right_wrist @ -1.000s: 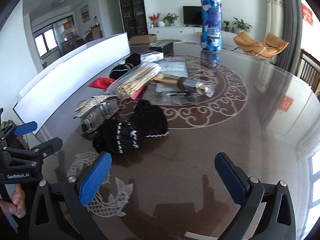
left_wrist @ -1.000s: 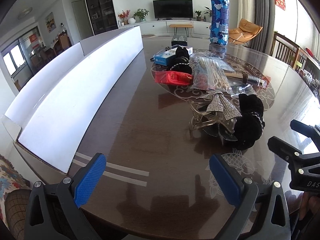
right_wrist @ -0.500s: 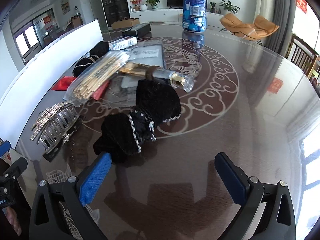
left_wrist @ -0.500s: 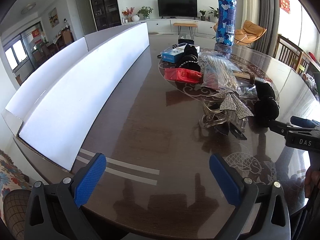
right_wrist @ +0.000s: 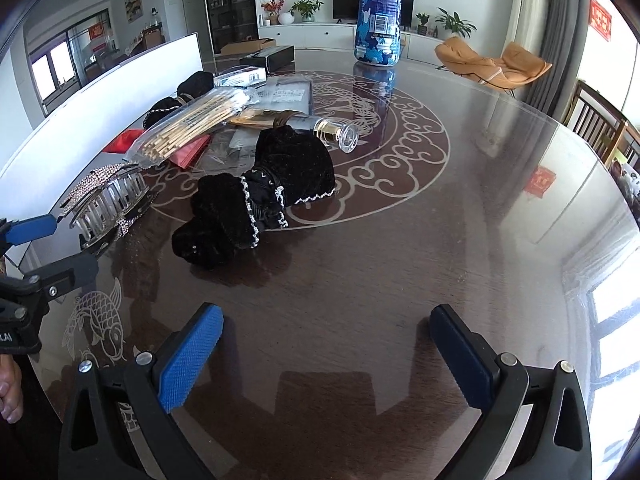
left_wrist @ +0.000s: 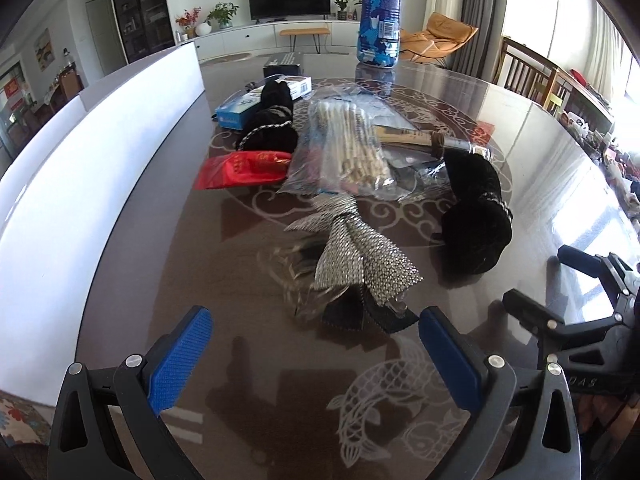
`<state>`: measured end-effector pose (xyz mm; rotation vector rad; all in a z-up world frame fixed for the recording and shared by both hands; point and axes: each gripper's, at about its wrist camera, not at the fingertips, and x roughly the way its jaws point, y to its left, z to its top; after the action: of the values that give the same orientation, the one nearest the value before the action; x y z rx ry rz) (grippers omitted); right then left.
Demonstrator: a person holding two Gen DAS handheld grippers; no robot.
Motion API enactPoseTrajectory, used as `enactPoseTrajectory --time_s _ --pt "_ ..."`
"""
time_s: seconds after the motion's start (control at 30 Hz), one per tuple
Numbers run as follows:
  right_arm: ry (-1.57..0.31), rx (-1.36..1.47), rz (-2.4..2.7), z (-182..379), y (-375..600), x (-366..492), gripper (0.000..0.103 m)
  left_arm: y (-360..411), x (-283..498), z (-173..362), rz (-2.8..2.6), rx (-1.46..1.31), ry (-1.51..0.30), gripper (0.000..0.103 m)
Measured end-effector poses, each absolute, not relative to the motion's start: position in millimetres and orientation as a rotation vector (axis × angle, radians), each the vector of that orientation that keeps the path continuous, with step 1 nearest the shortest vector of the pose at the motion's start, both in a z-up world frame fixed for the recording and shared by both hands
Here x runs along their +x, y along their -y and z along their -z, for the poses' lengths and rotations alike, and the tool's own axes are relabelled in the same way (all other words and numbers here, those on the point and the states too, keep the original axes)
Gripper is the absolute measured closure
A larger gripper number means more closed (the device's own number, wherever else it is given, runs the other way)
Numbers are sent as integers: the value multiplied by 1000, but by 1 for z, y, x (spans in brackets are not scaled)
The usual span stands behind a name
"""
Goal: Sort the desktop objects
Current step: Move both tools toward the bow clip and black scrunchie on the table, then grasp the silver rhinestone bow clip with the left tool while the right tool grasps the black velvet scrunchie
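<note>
Table: dark and glossy, pale cloud-scroll ring inlaid; serves as landmark for all below.
White box wall: long, along the left edge of the table; likely the sorting bin, though interior hidden.
Blue bottle: upright at the far edge of the table, well apart from both tools.
Clutter pile: heaped on the left half of the ring; stick packet, red pouch, second black velvet piece, glass vial lying flat.
Black velvet bow: on the near rim of the ring, long axis running from near-left to far-right in the right wrist view, white-trimmed knot at mid-length.
Rhinestone hair claw: just outside the ring on its near side, left of the bow and not clearly touching it; sparkly bow on top, clear teeth beneath.
Left gripper: jaws wide apart, empty; claw dead ahead and near, almost centred between the blue pads.
Right gripper: jaws wide apart, empty; bow ahead and off to the left of centre, nearer the left pad.
Deciding relation: claw nearer the left tool, bow nearer the right; judged from that, each tool suited to the piece in front.
Approach for the bow: probably a shift leftward, then closing across the knot, square to the long axis.
</note>
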<state>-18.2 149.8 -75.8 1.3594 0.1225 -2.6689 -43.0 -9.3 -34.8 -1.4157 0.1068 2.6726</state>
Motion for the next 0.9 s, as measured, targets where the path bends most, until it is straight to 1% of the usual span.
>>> enactPoseTrajectory --time_s 0.13,0.33,0.43,0.57,0.63,0.7,0.87,0.9 --pt "-123 1356 2670 76 -149 -18 0 -4 -62 31 -2637 -1395 -117 0" --pt "-82 1335 2671 75 -153 -17 0 2 -70 25 -2599 -1365 38 0" --pt "-61 1328 2675 74 -155 -17 0 4 -85 33 -2615 -1419 31 0" --pt "-68 1327 2670 74 -154 -16 0 5 -96 45 -2653 -1495 -62 0" --pt "-74 1328 2670 74 -153 -16 0 12 -94 47 -2673 -1507 -75 0" --pt "-72 1327 2670 74 -153 -16 0 24 -90 49 -2686 -1523 -46 0" --pt "-58 1321 2672 75 -153 -15 0 54 -89 54 -2682 -1563 102 0" --pt "-57 1320 2672 75 -153 -15 0 55 -90 54 -2685 -1563 101 0"
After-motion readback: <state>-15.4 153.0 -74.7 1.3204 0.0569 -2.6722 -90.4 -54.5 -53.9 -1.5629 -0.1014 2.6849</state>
